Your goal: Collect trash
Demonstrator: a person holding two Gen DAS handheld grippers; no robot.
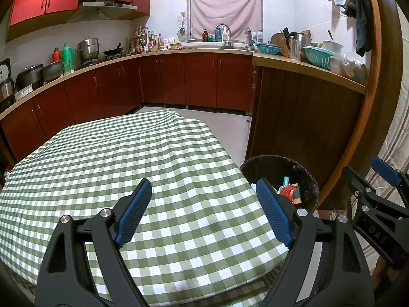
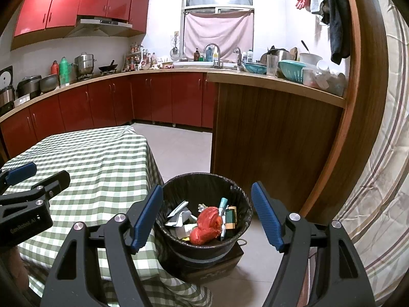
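Note:
A black-lined trash bin (image 2: 231, 241) stands on the floor right of the table, also in the left wrist view (image 1: 304, 176). Inside lie a crumpled red bag (image 2: 207, 226), white paper scraps (image 2: 179, 217), a teal-capped tube (image 2: 223, 204) and a green-and-yellow box (image 2: 230, 218). My right gripper (image 2: 207, 212) is open and empty, hovering above the bin. My left gripper (image 1: 204, 207) is open and empty over the green-checked tablecloth (image 1: 115, 158), near the table's right edge. Each gripper shows at the edge of the other's view.
The bin rests on a dark box (image 2: 217, 266). A wooden counter panel (image 2: 268, 133) stands behind the bin, a striped curtain (image 2: 378, 179) at right. Red cabinets (image 1: 199, 79) and a cluttered worktop line the far walls. Pale floor tiles (image 2: 179, 148) lie between table and counter.

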